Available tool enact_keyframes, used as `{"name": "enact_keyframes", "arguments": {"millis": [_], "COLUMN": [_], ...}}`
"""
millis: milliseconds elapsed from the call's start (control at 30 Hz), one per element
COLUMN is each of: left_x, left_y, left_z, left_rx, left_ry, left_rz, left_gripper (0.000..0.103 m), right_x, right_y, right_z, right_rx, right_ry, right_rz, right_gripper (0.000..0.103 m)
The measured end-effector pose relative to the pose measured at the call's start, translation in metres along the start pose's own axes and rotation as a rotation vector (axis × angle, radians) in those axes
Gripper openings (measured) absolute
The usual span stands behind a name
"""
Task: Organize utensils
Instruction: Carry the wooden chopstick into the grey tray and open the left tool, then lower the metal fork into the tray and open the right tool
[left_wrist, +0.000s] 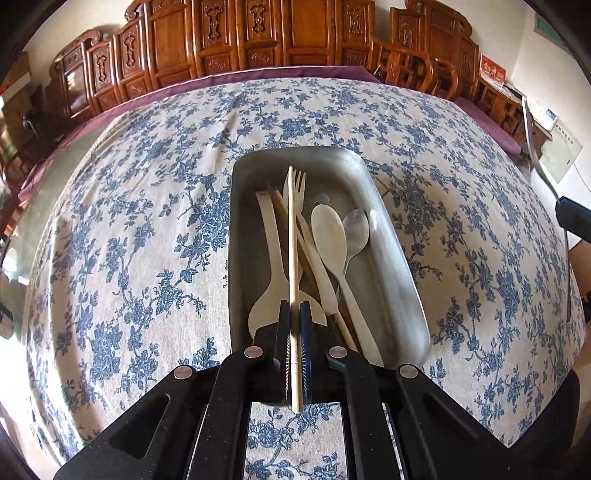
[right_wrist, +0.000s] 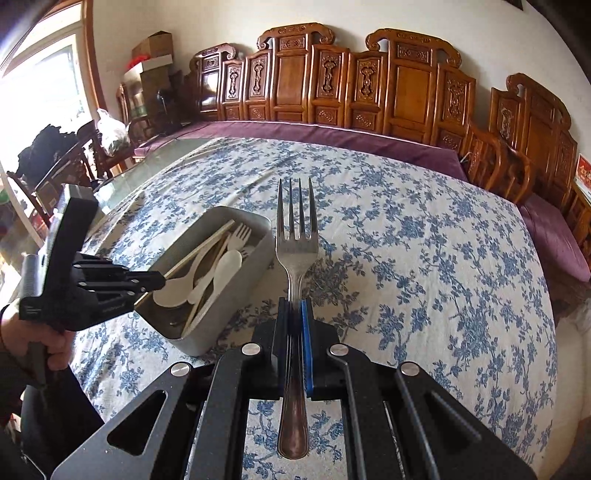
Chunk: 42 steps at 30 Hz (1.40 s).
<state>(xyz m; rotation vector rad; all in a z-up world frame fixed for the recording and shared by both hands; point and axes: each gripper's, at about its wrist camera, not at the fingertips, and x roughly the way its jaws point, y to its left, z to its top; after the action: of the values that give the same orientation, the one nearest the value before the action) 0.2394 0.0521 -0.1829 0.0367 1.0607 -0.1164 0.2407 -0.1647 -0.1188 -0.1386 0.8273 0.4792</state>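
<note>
A metal tray (left_wrist: 399, 258) sits on the floral tablecloth and holds white plastic spoons (left_wrist: 328, 236), a white plastic fork (left_wrist: 300, 184), a metal spoon (left_wrist: 356, 230) and chopsticks. My left gripper (left_wrist: 294, 314) is shut on a pale chopstick (left_wrist: 292, 236) and holds it lengthwise above the tray. My right gripper (right_wrist: 294, 310) is shut on a metal fork (right_wrist: 297, 243), tines pointing forward, just right of the tray (right_wrist: 221, 317). The left gripper also shows in the right wrist view (right_wrist: 159, 282), at the tray's near end, with the chopstick (right_wrist: 207, 243) over the tray.
The floral tablecloth (left_wrist: 147, 236) covers the table, with a purple cushioned bench (right_wrist: 332, 136) and carved wooden chair backs (right_wrist: 406, 85) behind it. The bare glass table edge (right_wrist: 155, 158) shows at the far left. The right gripper's fork (left_wrist: 543, 170) appears at the right edge of the left wrist view.
</note>
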Motion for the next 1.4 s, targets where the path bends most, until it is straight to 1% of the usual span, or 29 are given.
{"name": "enact_keyframes", "arguments": {"millis": [100,233,267,367,533,600,733,800,867,933,1000,1100,1267,1300,1400], "left_x": [0.005,0.004,0.002,-0.008,-0.029,-0.036,-0.049,-0.055,-0.058,-0.061,-0.062,-0.063,-0.064,-0.065,-0.065], "left_y": [0.003,0.006,0.007,0.012,0.026,0.034,0.052,0.062,0.070,0.080,0.089,0.098,0.108,0.109,0.111], "left_z": [0.002,0.004,0.005,0.006,0.011,0.012,0.015,0.014,0.014,0.012,0.010,0.008,0.004,0.004,0.002], "left_rx": [-0.006,-0.013,-0.015,-0.020,-0.036,-0.047,-0.068,-0.088,-0.103,-0.118,-0.132,-0.145,-0.155,-0.155,-0.153], "left_ry": [0.009,-0.005,-0.013,-0.044,-0.096,-0.114,-0.147,-0.161,-0.167,-0.171,-0.175,-0.175,-0.172,-0.172,-0.174], "left_rz": [-0.011,-0.017,-0.017,-0.017,-0.002,0.007,0.029,0.035,0.041,0.049,0.059,0.070,0.084,0.087,0.096], "left_gripper": [0.005,0.005,0.007,0.020,0.022,0.030,0.034,0.038,0.039,0.043,0.050,0.053,0.054,0.058,0.060], "right_x": [0.000,0.001,0.000,0.003,0.013,0.017,0.024,0.028,0.032,0.035,0.039,0.047,0.069,0.074,0.089], "right_y": [0.008,0.020,0.024,0.035,0.054,0.061,0.076,0.083,0.090,0.098,0.105,0.113,0.117,0.117,0.117], "right_z": [0.007,0.015,0.016,0.020,0.027,0.031,0.039,0.043,0.046,0.050,0.053,0.056,0.056,0.055,0.051], "right_rx": [-0.014,-0.030,-0.033,-0.042,-0.055,-0.057,-0.064,-0.068,-0.071,-0.071,-0.070,-0.063,-0.033,-0.029,-0.020], "right_ry": [-0.006,-0.012,-0.013,-0.012,-0.007,-0.005,-0.006,-0.006,-0.005,-0.006,-0.005,0.001,0.031,0.040,0.064], "right_rz": [0.011,0.030,0.034,0.053,0.085,0.095,0.120,0.132,0.144,0.160,0.173,0.190,0.208,0.206,0.199], "right_gripper": [0.008,0.008,0.008,0.008,0.008,0.008,0.008,0.008,0.008,0.008,0.008,0.008,0.008,0.008,0.008]}}
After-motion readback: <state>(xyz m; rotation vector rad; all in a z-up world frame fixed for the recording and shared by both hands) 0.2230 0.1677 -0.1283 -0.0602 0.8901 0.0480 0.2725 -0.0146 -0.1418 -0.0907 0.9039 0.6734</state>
